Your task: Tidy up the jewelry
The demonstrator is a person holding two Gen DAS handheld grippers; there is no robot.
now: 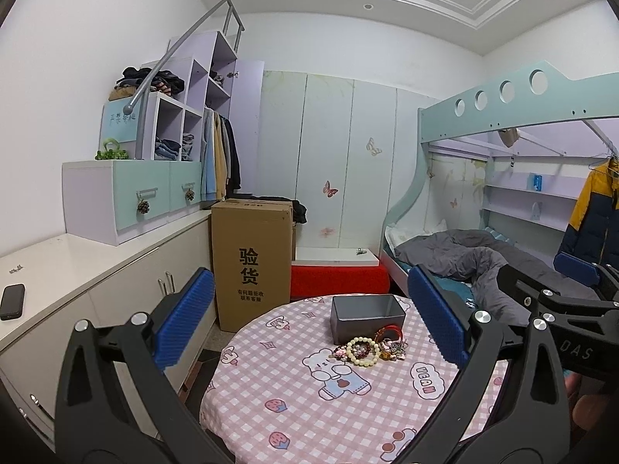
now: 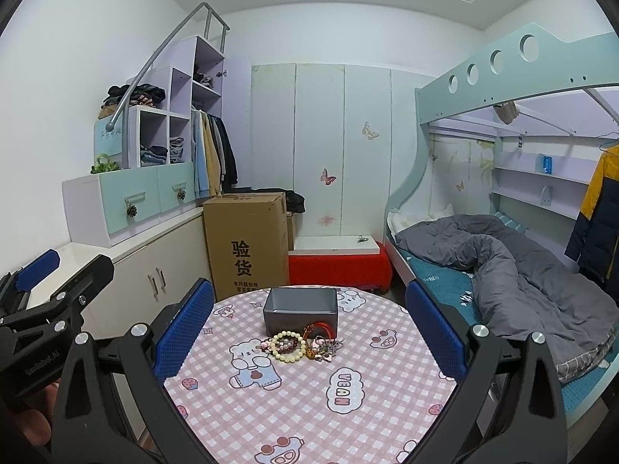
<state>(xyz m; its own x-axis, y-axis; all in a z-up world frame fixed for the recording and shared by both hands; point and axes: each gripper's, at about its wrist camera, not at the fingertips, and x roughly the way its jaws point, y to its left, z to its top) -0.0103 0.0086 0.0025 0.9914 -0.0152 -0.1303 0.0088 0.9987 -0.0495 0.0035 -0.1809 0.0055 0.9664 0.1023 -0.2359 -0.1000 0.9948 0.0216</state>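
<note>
A heap of jewelry (image 1: 369,349) lies on the round table (image 1: 294,417) with a pink checked cloth. A cream bead bracelet (image 1: 363,352) lies on top, with a red cord bracelet (image 1: 391,331) behind it. An open grey metal box (image 1: 366,316) stands just behind the heap. My left gripper (image 1: 309,321) is open and empty, held above the table's near side. In the right wrist view the heap (image 2: 301,346), the cream bead bracelet (image 2: 287,346) and the box (image 2: 300,310) show again. My right gripper (image 2: 309,321) is open and empty, short of the heap.
A tall cardboard box (image 1: 253,259) stands on the floor behind the table, beside a white cabinet (image 1: 96,270) with a phone (image 1: 11,301) on it. A red bench (image 1: 336,276) and a bunk bed (image 1: 503,263) are behind and right.
</note>
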